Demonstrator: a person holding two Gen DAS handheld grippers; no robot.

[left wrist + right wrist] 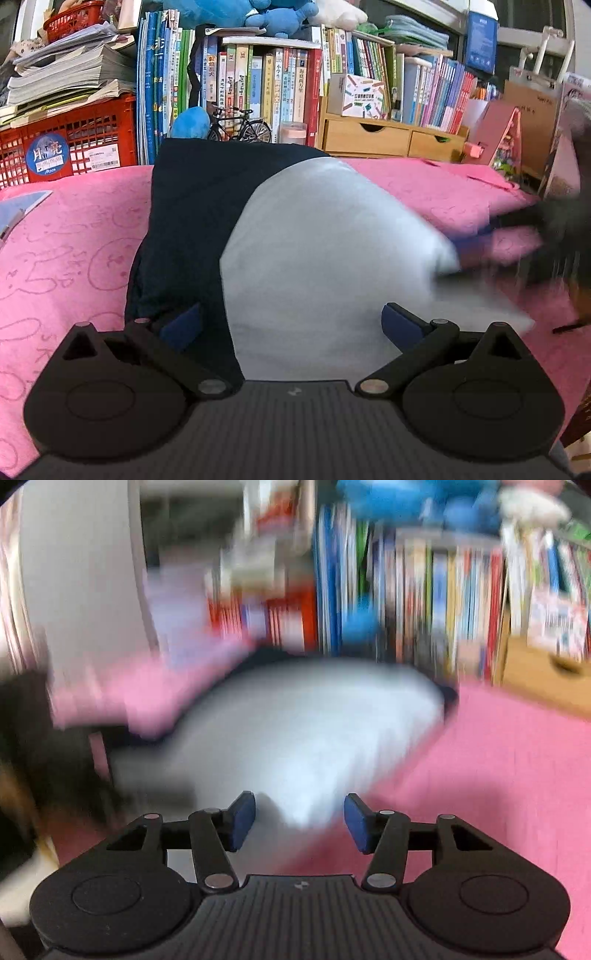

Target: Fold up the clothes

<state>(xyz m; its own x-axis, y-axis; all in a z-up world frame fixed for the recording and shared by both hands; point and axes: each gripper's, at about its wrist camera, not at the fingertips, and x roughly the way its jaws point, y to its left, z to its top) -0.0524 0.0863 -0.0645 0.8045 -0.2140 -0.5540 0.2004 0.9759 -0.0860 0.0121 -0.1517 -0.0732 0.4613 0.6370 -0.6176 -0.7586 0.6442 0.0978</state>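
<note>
Progress: pale grey cloth garment [325, 258] folded over dark navy garment [192, 206] on pink blanket [66, 251] | left gripper [291, 325] and right gripper [299, 821] fingers apart, empty | squaring likely remains

My left gripper [291, 326] has a matte black ribbed body, two round black housings, black linkage arms with silver pivot pins, and blue pads [400, 326]. My right gripper [299, 821] is identical: black ribbed housing, a small pale mark at centre, silver pins, blue pads [242, 821].
</note>
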